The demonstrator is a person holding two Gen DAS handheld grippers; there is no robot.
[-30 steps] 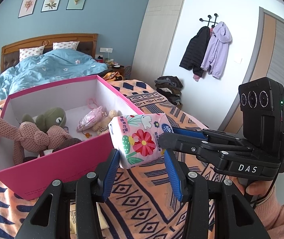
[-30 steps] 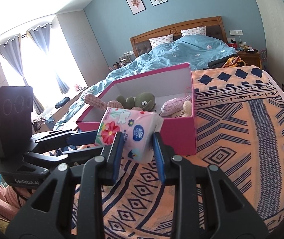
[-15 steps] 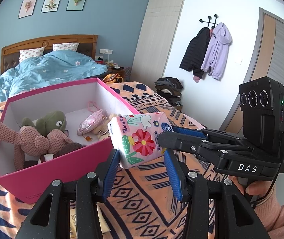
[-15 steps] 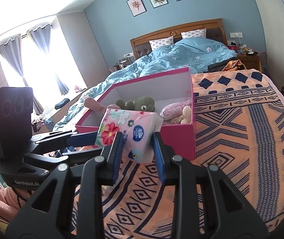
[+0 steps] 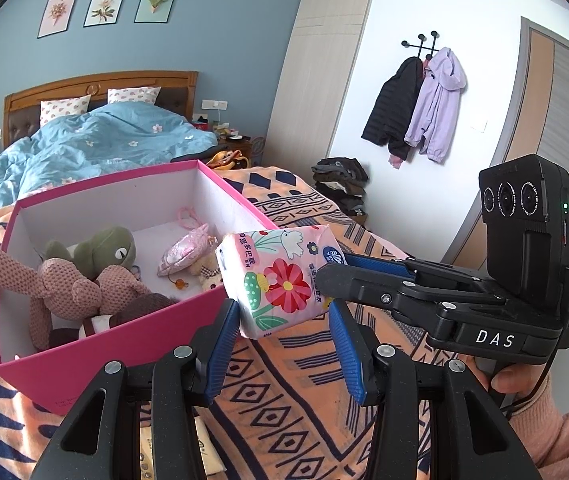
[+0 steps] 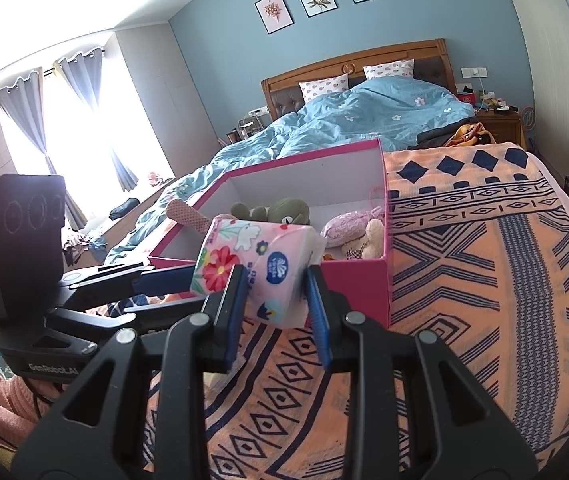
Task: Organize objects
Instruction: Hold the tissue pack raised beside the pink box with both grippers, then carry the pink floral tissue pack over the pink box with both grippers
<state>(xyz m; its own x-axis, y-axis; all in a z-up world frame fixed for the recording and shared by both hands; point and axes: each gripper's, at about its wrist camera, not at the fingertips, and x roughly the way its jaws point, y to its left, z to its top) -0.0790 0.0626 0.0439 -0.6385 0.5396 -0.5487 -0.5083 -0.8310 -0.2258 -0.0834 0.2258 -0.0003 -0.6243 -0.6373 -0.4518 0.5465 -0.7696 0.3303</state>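
A pink floral tissue pack (image 5: 280,280) hangs in the air just in front of the pink box's (image 5: 124,340) near right corner. My left gripper (image 5: 284,312) has its blue pads against the pack's near end, shut on it. From the right, my right gripper (image 5: 332,272) reaches in and clamps the pack's other end. In the right wrist view the tissue pack (image 6: 252,268) sits squeezed between the right gripper's (image 6: 272,292) pads, with the left gripper (image 6: 188,288) on its left end. Inside the box lie a pink knitted plush (image 5: 64,284), a green frog plush (image 5: 100,244) and a pink pouch (image 5: 184,248).
The box (image 6: 356,292) stands on an orange and navy patterned blanket (image 6: 484,280) over the bed. A blue duvet (image 5: 104,144) is heaped behind it. A flat cream packet (image 5: 204,448) lies under the left gripper. Coats (image 5: 416,108) hang on the right wall above piled clothes.
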